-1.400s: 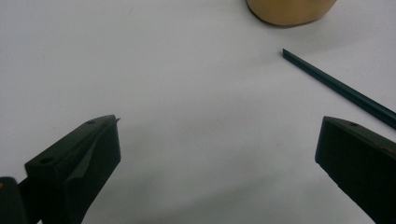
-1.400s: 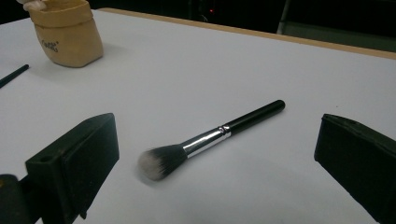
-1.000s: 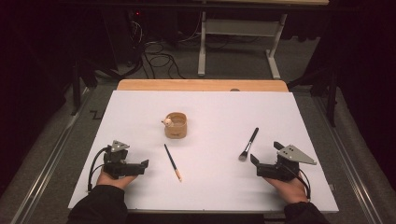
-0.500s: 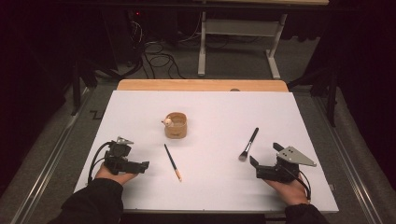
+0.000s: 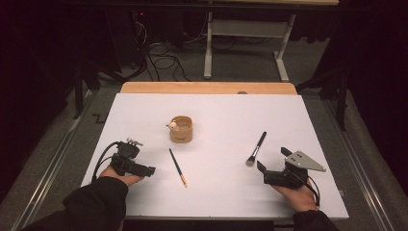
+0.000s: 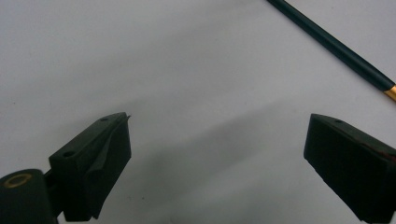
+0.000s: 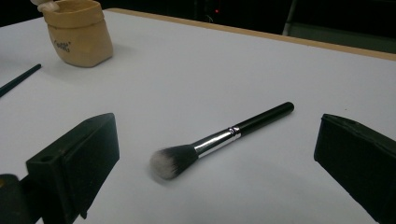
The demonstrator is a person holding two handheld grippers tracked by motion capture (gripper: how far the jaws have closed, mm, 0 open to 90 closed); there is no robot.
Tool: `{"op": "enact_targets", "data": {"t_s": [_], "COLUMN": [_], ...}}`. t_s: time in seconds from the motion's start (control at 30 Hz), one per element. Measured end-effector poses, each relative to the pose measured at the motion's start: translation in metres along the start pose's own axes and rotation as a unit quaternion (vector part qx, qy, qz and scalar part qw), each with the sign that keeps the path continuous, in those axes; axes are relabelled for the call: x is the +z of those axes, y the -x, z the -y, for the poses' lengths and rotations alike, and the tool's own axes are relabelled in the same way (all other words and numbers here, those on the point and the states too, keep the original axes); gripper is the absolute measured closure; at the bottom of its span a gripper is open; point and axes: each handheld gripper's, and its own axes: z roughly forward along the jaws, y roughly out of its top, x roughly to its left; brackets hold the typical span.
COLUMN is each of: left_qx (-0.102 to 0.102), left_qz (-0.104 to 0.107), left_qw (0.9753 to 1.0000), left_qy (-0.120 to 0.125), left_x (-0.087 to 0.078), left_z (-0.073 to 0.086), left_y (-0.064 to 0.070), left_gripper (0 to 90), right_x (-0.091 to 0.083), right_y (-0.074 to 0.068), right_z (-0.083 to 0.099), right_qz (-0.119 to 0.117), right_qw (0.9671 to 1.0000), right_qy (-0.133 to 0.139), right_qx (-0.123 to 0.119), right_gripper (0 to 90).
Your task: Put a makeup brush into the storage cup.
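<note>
A thin dark-handled brush with a gold ferrule (image 5: 177,167) (image 6: 336,44) lies on the white table top (image 5: 216,110), just right of my left gripper (image 5: 150,170) (image 6: 217,163). That gripper is open, nothing between its jaws, and the brush lies beyond them to the upper right. A black makeup brush with a silver ferrule and grey bristles (image 5: 256,148) (image 7: 224,137) lies ahead of my right gripper (image 5: 272,159) (image 7: 217,163). This one is open too, its jaws wide apart and short of the bristles. A tan pouch (image 5: 181,128) (image 7: 79,32) stands mid-table.
A wooden strip (image 5: 207,87) borders the table's far edge. Beyond it are a white table frame (image 5: 245,33) and cables (image 5: 163,62) on the floor. Something pale (image 5: 170,126) pokes out of the pouch.
My left gripper has shifted slightly forward and to the right, toward the thin brush. The right gripper and both brushes have stayed put.
</note>
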Motion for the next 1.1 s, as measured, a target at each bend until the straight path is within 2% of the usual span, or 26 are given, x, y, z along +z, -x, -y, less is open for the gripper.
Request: {"op": "enact_targets", "data": {"t_s": [0.17,0.47,0.63,0.8,1.1], "left_qx": [0.007,-0.015,-0.029,-0.039,-0.027], "left_qz": [0.004,0.006,0.009,0.009,0.021], "left_qw": [0.9997,0.9984,0.9968,0.9953,0.9926], "left_qy": [-0.024,-0.055,-0.074,-0.089,-0.117], "left_x": [-0.003,-0.002,0.001,0.002,0.012], "left_z": [-0.005,-0.011,-0.015,-0.021,-0.033], "left_y": [0.005,0.007,0.011,0.02,0.044], "left_gripper": [14.3,15.7,16.9,17.2,20.9], "right_x": [0.0,0.0,0.001,0.0,-0.001], "right_y": [-0.001,-0.002,-0.003,-0.003,-0.001], "right_z": [0.0,0.0,0.0,0.0,0.001], "right_qz": [-0.002,-0.001,-0.005,-0.009,-0.008], "right_qw": [1.0,1.0,1.0,0.9999,0.9999], "right_qy": [0.0,0.0,-0.001,0.002,0.002], "right_qx": [-0.004,0.001,0.001,0.008,0.012], "right_gripper": [0.6,1.0,1.1,1.3,1.6]}}
